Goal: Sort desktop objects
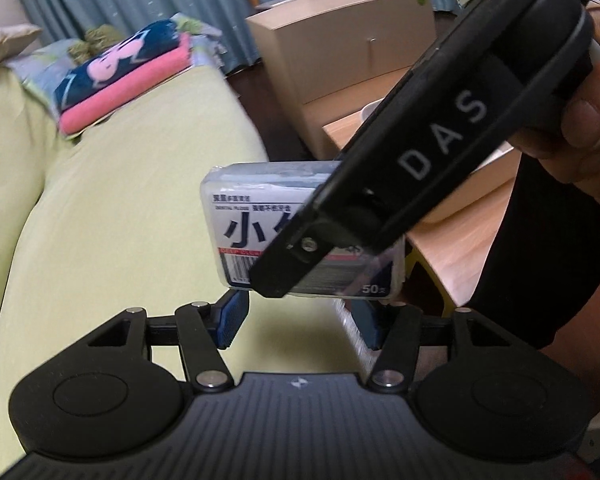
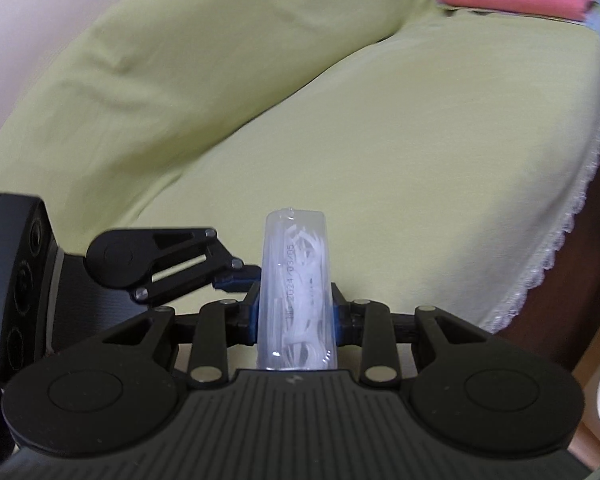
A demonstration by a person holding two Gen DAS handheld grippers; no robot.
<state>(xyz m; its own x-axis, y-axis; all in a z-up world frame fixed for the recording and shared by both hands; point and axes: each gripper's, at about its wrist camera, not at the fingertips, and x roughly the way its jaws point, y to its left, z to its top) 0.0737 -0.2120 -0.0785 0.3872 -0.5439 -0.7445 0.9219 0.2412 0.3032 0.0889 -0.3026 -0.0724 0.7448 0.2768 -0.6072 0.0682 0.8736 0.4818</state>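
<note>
Green-covered sofa (image 2: 340, 140) is filling the background. Clear floss-pick box (image 2: 296, 292) is being clamped in mid-air by right gripper (image 2: 296, 312) jaws; left gripper (image 1: 296, 320) jaws are being held wide apart, empty, just below it. Folded towels (image 1: 120, 76) are being seen farther back.

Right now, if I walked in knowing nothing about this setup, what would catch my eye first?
Probably the clear plastic box of white floss picks, pinched between the blue pads of the right tool in mid-air above a yellow-green bed cover. The left tool sits open just under the box, and a folded pink and navy towel stack lies further back on the bed.
</note>
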